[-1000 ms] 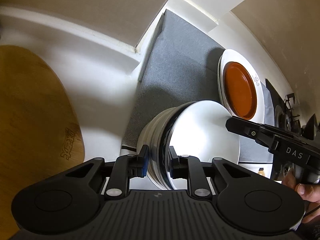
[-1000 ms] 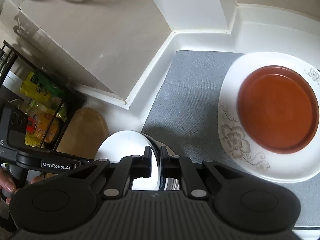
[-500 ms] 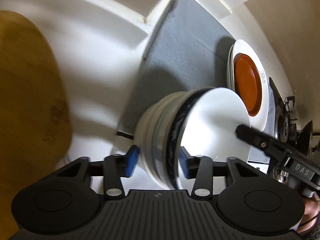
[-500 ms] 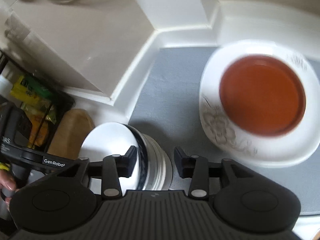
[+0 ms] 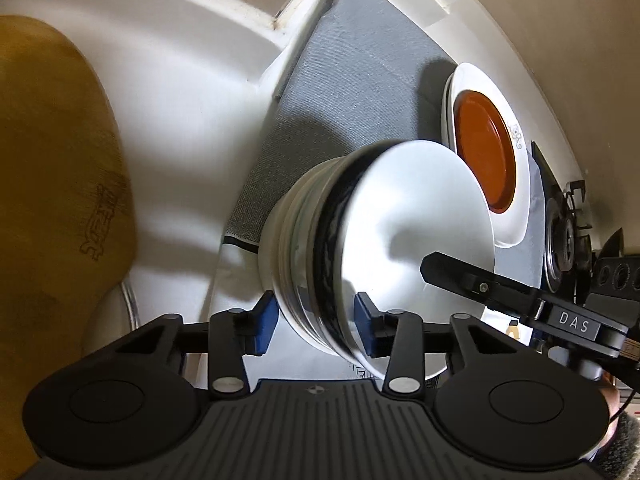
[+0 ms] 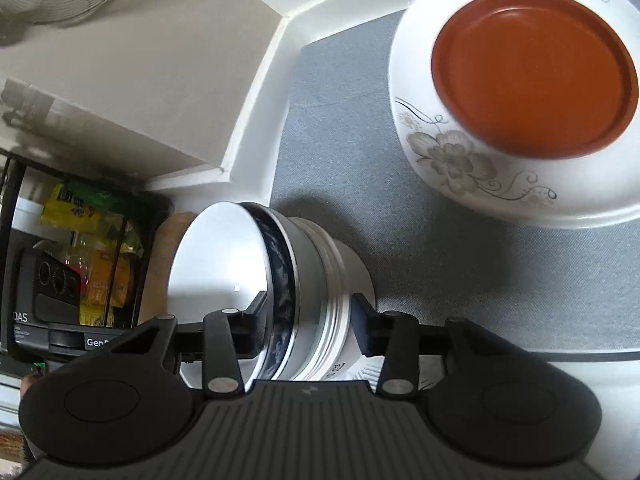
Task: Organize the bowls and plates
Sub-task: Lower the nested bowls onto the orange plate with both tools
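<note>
A stack of white bowls [image 5: 376,240], the top one with a dark blue rim band, stands at the near edge of a grey mat [image 5: 352,92]. It also shows in the right wrist view [image 6: 280,276]. My left gripper [image 5: 316,322] is open, its jaws straddling the stack's rim. My right gripper [image 6: 310,322] is open too, jaws on either side of the stack from the opposite side. A red-brown plate [image 6: 532,76] lies on a white flowered plate [image 6: 480,176] further back on the mat; both also show in the left wrist view [image 5: 486,152].
A wooden board [image 5: 52,200] lies on the white counter to the left. A gas hob [image 5: 564,236] sits to the right of the mat. A rack with yellow packets [image 6: 92,248] stands beyond the bowls. White wall ledges [image 6: 256,92] border the mat.
Both grippers were shut on the bowl stack's rim one second ago. Both have opened and now straddle the stack. The right wrist view has shifted nearer the plates.
</note>
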The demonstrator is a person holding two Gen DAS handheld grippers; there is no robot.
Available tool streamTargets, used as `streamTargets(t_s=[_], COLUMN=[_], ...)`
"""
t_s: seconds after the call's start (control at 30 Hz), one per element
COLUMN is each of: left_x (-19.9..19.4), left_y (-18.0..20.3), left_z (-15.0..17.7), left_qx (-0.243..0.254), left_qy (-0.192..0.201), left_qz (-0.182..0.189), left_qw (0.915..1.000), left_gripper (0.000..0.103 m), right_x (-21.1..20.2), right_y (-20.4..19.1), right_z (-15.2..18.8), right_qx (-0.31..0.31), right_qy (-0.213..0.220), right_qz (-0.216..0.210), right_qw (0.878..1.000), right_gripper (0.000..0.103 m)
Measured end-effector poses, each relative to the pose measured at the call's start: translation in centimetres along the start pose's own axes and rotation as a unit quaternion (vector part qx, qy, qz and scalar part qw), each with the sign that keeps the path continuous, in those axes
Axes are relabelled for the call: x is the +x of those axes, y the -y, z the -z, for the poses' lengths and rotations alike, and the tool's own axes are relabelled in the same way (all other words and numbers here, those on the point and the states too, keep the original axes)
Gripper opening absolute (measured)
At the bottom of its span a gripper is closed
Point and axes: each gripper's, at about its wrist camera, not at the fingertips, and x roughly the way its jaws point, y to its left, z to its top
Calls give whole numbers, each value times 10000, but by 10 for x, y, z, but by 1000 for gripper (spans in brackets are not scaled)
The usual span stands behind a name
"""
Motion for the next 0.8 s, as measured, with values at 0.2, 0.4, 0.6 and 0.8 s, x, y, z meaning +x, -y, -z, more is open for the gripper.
streamTargets(t_s=[0.2, 0.4, 0.6, 0.8], left_x=[-1, -4, -1, -1], left_y=[14, 28, 54, 95], left_z=[6, 6, 2, -15], left_qx=[72, 164, 455, 822], left_qy=[50, 117, 163, 220], left_qz=[-183, -203, -236, -142], left_qw=[9998, 9996, 9986, 9963], left_gripper=[45, 45, 46, 46], right_x=[-2, -14, -34, -68], right_y=[-5, -9, -3, 5], right_z=[-2, -3, -3, -14], right_qx=[-28, -48, 84, 164], right_qy=[37, 171, 420, 817], right_qz=[29, 81, 209, 361], right_qw=[10000, 9998, 9989, 9959], right_gripper=[47, 47, 46, 46])
